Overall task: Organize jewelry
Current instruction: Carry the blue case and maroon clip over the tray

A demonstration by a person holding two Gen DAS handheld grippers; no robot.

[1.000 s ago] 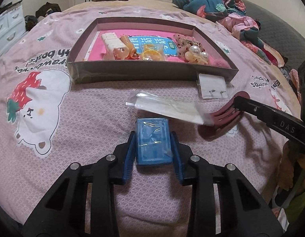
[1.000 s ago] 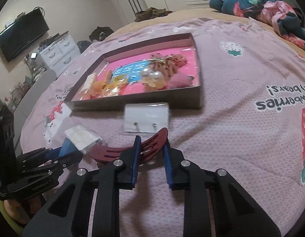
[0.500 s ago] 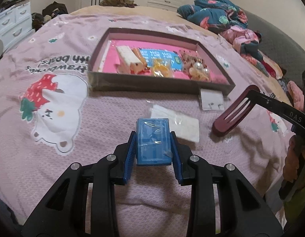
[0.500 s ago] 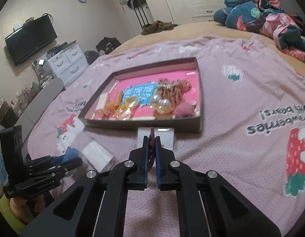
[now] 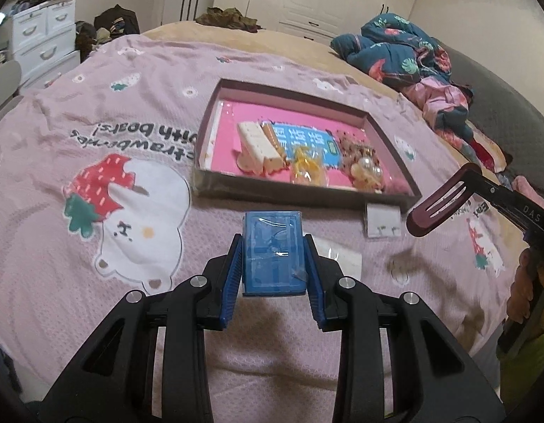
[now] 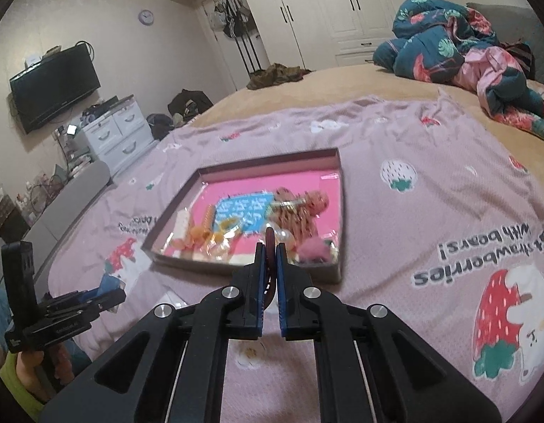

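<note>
Left hand-held gripper [image 5: 273, 246] grasping blue box [image 5: 273, 252] | right hand-held gripper [image 6: 271, 246] clamping maroon clip [image 5: 437, 208] | tray [image 5: 215, 190]: hair accessories [image 5: 365, 167]

Glossy plastic blue case [image 5: 273, 252], quilted cloth bedspread [image 5: 96, 112]

A: Where's the left gripper [image 5: 273, 257]?
B: Raised above the bed's near edge, fingers [image 5: 233, 268] pressed on a blue box [image 5: 273, 252].
A: The right gripper [image 6: 271, 275]?
B: Also lifted, fingers nearly together, pinching a dark red hair clip [image 6: 269, 246] edge-on.
</note>
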